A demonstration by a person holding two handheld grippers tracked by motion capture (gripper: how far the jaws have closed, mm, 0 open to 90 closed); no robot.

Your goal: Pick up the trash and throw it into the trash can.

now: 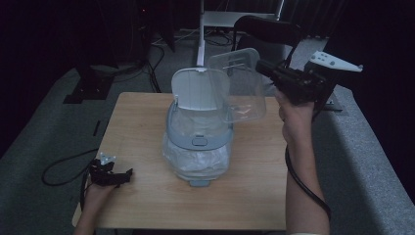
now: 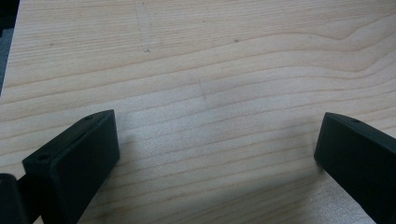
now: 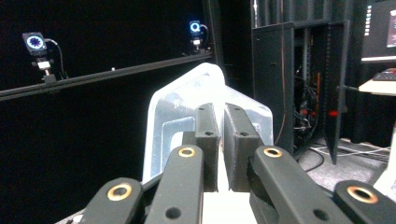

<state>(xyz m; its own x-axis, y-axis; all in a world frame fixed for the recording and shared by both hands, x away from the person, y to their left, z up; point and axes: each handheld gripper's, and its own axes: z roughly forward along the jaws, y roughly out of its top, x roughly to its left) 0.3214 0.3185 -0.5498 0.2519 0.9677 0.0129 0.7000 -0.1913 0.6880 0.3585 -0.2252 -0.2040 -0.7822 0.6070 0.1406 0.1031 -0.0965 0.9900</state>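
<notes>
A grey-rimmed bin [image 1: 198,142] with a white bag liner stands mid-table, its lid [image 1: 198,93] raised. My right gripper [image 1: 262,67] holds a clear plastic container [image 1: 240,85] in the air above and right of the bin, tipped toward it. In the right gripper view the jaws are closed on the container's edge [image 3: 187,112]. My left gripper [image 1: 125,175] rests low at the table's front left; in the left gripper view its fingers [image 2: 77,158] stand wide apart over bare wood, holding nothing.
The wooden table [image 1: 142,196] is surrounded by grey carpet. A white stand post [image 1: 200,34] rises behind the bin, and a dark chair [image 1: 266,29] sits at the back right. Black cables [image 1: 63,166] lie on the floor at left.
</notes>
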